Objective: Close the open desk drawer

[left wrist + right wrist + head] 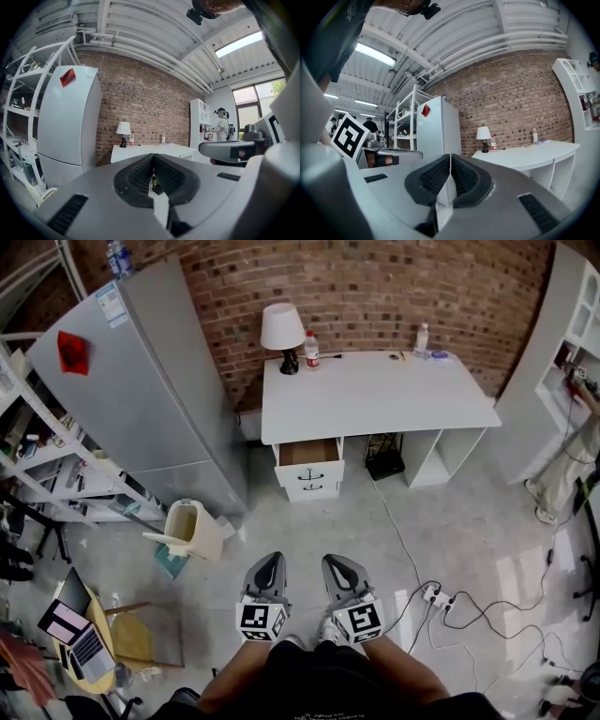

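Open drawer [308,452] lies well beyond left gripper [272,560] and right gripper [331,561] fingers [265,578].

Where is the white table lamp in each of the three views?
Head view: lamp top centre, on the desk's back left corner.
Left gripper view: lamp left of centre, middle height.
Right gripper view: lamp right of centre, middle height.
Shared landmark: the bottle at its right.

— What's ahead of the left hand-held gripper [153,158]?
— Its jaws meet at the tips, nothing between them. Beyond stands a white bench [154,149] against the brick wall [145,103], a lamp [123,129] on it, a fridge [68,126] to its left.
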The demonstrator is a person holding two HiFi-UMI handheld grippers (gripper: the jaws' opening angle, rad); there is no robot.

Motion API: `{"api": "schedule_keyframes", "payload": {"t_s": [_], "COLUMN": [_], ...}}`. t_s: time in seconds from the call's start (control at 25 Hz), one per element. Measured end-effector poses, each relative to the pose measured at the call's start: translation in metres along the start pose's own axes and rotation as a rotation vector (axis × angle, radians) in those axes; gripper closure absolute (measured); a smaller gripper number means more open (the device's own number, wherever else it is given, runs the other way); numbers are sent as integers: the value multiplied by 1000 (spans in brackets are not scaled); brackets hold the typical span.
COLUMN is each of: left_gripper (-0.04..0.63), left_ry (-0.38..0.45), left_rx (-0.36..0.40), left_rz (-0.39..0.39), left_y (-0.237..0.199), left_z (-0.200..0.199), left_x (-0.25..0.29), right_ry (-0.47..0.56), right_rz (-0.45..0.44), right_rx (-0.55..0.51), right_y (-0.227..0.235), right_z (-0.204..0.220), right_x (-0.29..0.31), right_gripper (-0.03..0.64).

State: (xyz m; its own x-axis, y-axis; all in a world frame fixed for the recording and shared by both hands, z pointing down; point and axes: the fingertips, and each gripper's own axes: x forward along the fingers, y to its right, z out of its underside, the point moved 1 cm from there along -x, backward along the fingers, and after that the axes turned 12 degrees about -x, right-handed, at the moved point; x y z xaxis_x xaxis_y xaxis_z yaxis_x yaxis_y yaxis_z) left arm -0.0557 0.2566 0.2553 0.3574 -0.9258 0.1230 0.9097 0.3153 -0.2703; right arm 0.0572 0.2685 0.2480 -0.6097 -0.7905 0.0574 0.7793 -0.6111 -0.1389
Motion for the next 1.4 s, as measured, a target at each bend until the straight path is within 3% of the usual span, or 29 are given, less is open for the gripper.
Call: {"api": "schedule_keyframes", "payload": {"t_s": [0.48, 0.72, 1.12, 1.24, 1.4], "left_gripper": [588, 588, 588, 588, 588], "left_ry": [-9, -24, -37, -46, -59], "left_rx": [5, 15, 12, 52, 121], "left_rz": [-18, 47, 125, 146, 229], "left_y": [-31, -41, -80, -91, -93], "left_z": [-7, -18, -33, -33, -35], "left_x": [46, 87, 144, 158, 173], "right_ry": [-22, 37, 31, 18, -16], "right_rz": [-15, 24, 58, 81, 115], "right_rx": [-15, 9, 28, 37, -1], "right_y": [20, 44, 61, 67, 71], "right_z": [-1, -11, -7, -1, 5], "right_x": [41, 83, 151, 172, 196], "right_gripper": [588, 588, 588, 588, 588]}}
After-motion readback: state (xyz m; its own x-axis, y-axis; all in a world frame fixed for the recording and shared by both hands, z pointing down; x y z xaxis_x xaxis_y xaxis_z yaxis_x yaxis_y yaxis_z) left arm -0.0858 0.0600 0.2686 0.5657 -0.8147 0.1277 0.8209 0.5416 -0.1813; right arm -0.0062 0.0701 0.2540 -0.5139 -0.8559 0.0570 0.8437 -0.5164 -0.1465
